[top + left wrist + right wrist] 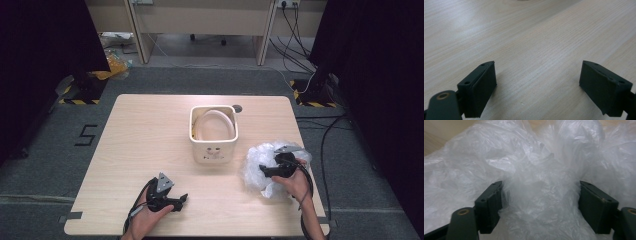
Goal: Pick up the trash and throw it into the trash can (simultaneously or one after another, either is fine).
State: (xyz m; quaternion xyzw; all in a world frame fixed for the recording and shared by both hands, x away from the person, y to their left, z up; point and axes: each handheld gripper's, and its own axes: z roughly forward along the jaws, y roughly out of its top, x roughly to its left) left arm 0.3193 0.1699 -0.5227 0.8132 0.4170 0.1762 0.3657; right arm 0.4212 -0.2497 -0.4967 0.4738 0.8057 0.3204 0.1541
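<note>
A crumpled clear plastic bag point(256, 159) lies on the right side of the wooden table point(150, 135). My right gripper point(265, 172) is pushed into it from the right. In the right gripper view the bag point(531, 162) bulges up between the jaws of the right gripper point(540, 205), which stand wide with a bunch of the film touching both pads. My left gripper point(181, 201) rests low near the table's front edge, left of centre. The left gripper point(537, 82) is open, with bare wood between its pads.
A white square bin point(214, 150) stands in the middle of the table, with a pale liner or ring inside. A small dark round spot point(237, 108) sits behind it. Cables and dark stands lie on the floor beyond the table's right side.
</note>
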